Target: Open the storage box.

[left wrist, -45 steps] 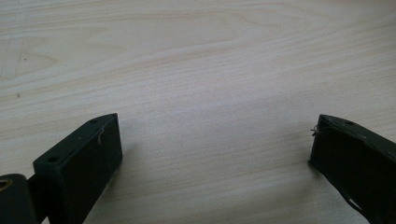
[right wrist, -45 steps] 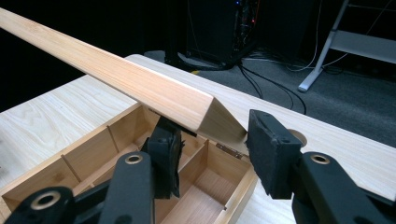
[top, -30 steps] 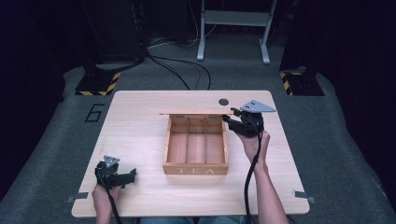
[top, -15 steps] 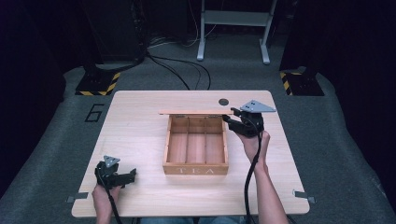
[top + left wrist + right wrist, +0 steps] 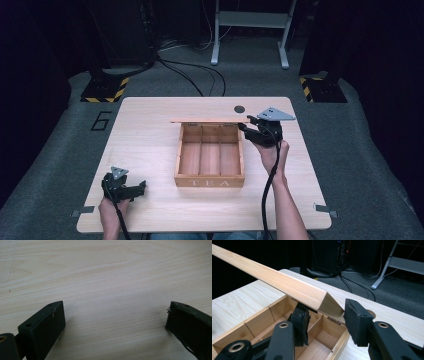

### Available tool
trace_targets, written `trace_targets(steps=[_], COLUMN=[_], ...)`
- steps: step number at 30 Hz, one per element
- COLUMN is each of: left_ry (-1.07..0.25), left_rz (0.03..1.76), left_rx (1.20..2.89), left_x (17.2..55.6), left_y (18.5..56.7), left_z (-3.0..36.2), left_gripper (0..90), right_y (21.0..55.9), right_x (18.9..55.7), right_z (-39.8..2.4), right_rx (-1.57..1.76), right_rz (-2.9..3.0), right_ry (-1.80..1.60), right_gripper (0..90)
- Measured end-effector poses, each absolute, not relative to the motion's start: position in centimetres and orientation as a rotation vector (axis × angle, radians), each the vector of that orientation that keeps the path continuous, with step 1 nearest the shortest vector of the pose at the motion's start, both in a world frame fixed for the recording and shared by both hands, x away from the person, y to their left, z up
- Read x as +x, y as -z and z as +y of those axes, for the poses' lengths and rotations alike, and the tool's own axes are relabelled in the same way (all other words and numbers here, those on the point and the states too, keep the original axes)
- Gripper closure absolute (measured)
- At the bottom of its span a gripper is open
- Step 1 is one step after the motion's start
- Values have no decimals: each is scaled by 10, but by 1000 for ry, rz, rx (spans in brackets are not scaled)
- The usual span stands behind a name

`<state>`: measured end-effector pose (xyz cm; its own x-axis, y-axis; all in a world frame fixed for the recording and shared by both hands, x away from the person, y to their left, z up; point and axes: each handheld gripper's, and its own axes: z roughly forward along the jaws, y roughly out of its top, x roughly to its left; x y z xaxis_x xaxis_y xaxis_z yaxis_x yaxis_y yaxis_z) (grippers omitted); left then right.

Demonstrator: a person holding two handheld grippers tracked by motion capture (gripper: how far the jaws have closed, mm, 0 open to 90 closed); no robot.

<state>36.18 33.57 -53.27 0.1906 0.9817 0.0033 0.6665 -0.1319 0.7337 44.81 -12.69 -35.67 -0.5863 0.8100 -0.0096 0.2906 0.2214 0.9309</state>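
Two black jaws of your right gripper (image 5: 325,322) clamp the raised lid (image 5: 287,287) corner above the tea box (image 5: 210,156); the high view adds your left gripper (image 5: 132,189), wide apart on the table (image 5: 105,272), well away.

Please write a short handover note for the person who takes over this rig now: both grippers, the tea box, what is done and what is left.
Right gripper: shut on the lid of the wooden tea box, at its right corner, lid raised upright.
Left gripper: open, holding nothing, low over bare table at the near left.
Box: mid-table, three compartments, nothing in them as far as the views show.
Done: lid is open.
Left: probably let the lid go, or close it; I cannot tell which.
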Motion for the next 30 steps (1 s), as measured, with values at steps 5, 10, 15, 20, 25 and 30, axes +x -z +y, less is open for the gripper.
trace_targets(steps=[5,10,15,20,25,30], left_ry=[-673,-673,-672,-672,-674,-674], left_rz=[1542,1542,1542,1542,1540,1541], left_rx=[1870,1869,1870,1870,1871,1871], left_x=[362,362,362,362,362,362], left_y=[533,533,533,533,533,533], left_z=[336,336,336,336,336,336], left_gripper=[19,19,19,19,19,19], right_y=[357,356,356,356,357,357], right_x=[448,448,447,447,447,447], right_z=[-127,-126,-127,-126,-126,-126], right_rx=[1015,1014,1011,1011,1009,1009], right_rz=[1997,1997,1998,1998,1998,2000], right_ry=[-1352,-1350,-1349,-1348,-1345,-1343], right_gripper=[554,554,555,555,555,555])
